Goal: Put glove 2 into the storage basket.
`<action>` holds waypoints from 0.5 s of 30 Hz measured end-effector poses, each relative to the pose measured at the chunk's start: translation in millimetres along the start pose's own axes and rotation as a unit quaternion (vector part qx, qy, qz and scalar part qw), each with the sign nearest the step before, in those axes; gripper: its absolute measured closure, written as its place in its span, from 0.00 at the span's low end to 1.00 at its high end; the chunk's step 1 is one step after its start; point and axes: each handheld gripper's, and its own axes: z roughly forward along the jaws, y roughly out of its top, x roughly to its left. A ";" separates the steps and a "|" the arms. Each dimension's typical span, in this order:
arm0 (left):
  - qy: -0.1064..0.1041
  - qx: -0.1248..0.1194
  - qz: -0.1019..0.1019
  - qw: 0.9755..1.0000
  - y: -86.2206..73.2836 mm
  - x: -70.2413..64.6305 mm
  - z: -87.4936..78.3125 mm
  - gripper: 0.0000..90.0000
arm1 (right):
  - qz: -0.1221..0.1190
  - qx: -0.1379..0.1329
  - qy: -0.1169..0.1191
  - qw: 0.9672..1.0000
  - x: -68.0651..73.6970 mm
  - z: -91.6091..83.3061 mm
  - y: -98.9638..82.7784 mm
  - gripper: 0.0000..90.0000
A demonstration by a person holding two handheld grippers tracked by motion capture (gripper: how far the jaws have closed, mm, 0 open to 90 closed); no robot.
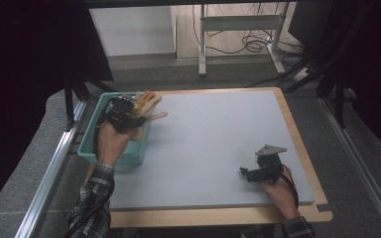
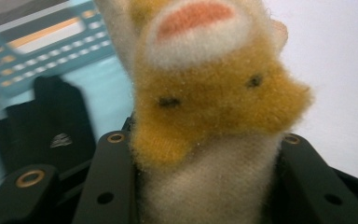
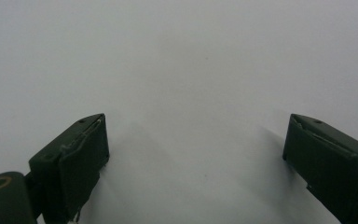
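Note:
A plush toy point(image 2: 214, 107) of orange and cream fur, with two small dark eyes, is clamped between the two black jaws of my left gripper point(image 2: 205, 186). In the high view the left gripper point(image 1: 129, 113) holds that plush toy point(image 1: 149, 105) over the right rim of a teal basket point(image 1: 92, 131), at the left edge of the pale mat. My right gripper point(image 1: 245, 172) rests low on the mat point(image 1: 213, 134) at the front right. Its jaws point(image 3: 196, 158) stand wide apart with bare mat between them.
A dark object point(image 2: 42, 121) lies inside the teal basket point(image 2: 37, 51). The mat lies on a wooden table point(image 1: 297, 134). Metal rails point(image 1: 49, 173) run along both sides, and a stand with cables point(image 1: 238, 34) is on the floor beyond.

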 end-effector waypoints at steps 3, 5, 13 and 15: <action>0.018 0.006 -0.017 1.000 -2.8 15.7 2.6 0.65 | 0.000 0.000 0.000 1.000 0.0 0.0 0.0 0.07; 0.029 0.012 -0.029 0.999 -5.1 25.9 5.1 0.65 | 0.000 0.000 0.000 1.000 0.0 0.0 0.0 0.07; 0.073 0.037 -0.070 0.994 -15.4 57.9 25.5 0.65 | 0.000 0.000 0.000 1.000 0.0 0.0 0.0 0.07; 0.080 0.042 -0.077 0.993 -16.5 64.1 31.2 0.65 | 0.000 0.000 0.000 1.000 0.0 0.0 0.0 0.07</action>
